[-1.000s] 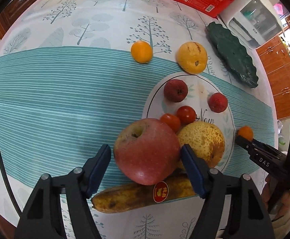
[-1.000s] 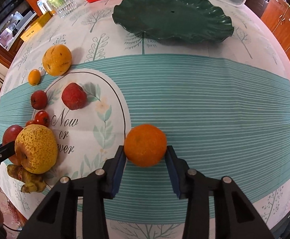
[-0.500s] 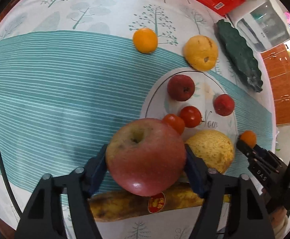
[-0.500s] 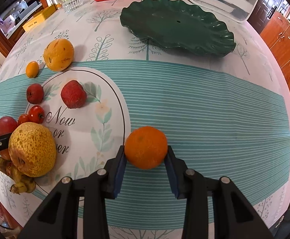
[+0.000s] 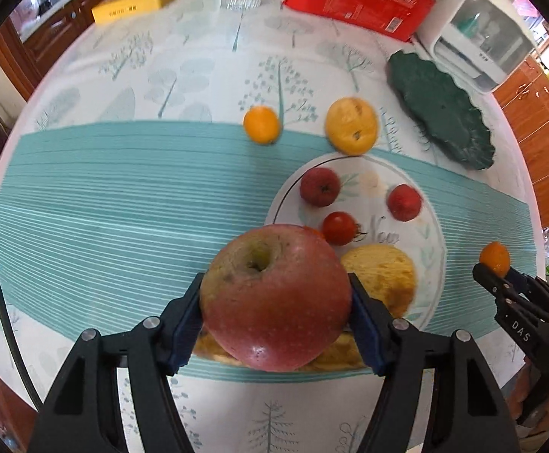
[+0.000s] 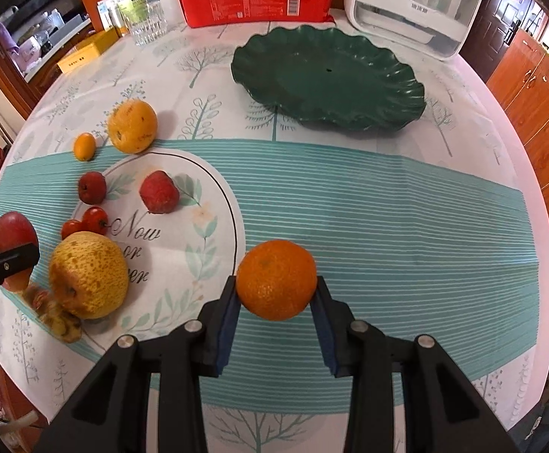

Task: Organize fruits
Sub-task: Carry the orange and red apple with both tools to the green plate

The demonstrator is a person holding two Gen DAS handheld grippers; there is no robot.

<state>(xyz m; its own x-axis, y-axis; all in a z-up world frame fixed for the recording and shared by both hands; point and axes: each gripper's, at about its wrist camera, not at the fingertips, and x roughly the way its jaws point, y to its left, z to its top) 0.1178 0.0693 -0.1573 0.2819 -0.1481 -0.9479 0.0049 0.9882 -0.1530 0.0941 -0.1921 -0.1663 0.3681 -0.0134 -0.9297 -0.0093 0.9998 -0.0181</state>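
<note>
Fruits in both grips, bound for the dish

At lower centre of each wrist view, my left gripper point(image 5: 276, 313) clamps the large red apple point(image 5: 274, 298) and my right gripper point(image 6: 276, 302) clamps the round orange mandarin point(image 6: 276, 280), both seemingly raised off the striped teal tablecloth point(image 6: 387, 219). I judge the scalloped dark green plate point(image 6: 331, 79), upper centre, is the destination; 7 fruits lie loose at left.

Both wrist views look steeply down along their fingers at the table point(image 5: 85, 196), close above it. Both share the green plate point(image 5: 440, 113) point(image 6: 331, 79) and the printed circle's fruit; each shows the other gripper at its edge.
</note>
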